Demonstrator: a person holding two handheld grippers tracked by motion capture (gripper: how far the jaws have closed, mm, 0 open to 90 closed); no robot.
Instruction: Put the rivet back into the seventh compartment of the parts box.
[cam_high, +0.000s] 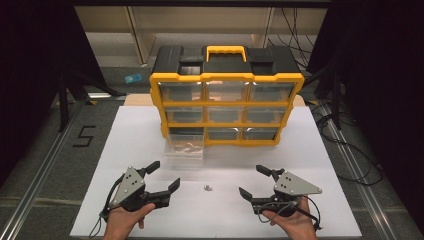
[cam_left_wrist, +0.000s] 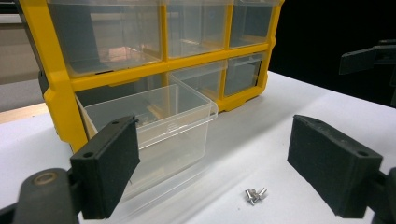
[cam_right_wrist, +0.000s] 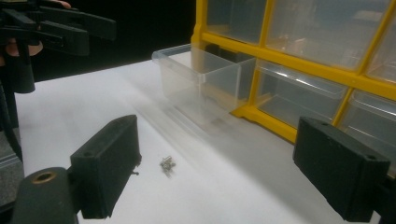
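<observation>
A yellow and black organizer (cam_high: 226, 97) with clear drawers stands at the back of the white table (cam_high: 125, 150). Its bottom left drawer (cam_high: 185, 146) (cam_left_wrist: 154, 126) (cam_right_wrist: 198, 79) is pulled out onto the table, with small brownish parts inside. A little cluster of small metal screws (cam_high: 207, 188) (cam_left_wrist: 254, 194) (cam_right_wrist: 167, 164) lies on the table in front of it. My left gripper (cam_high: 165, 176) (cam_left_wrist: 215, 168) stands open to the left of the screws. My right gripper (cam_high: 252, 181) (cam_right_wrist: 217, 172) stands open to their right. Nothing is between either pair of jaws.
The table's front edge runs just under the person's hands (cam_high: 125, 220). Metal rails (cam_high: 40, 175) and grey floor flank the table, with cables (cam_high: 350, 150) on the right. A black "5" mark (cam_high: 82, 136) is on the floor at left.
</observation>
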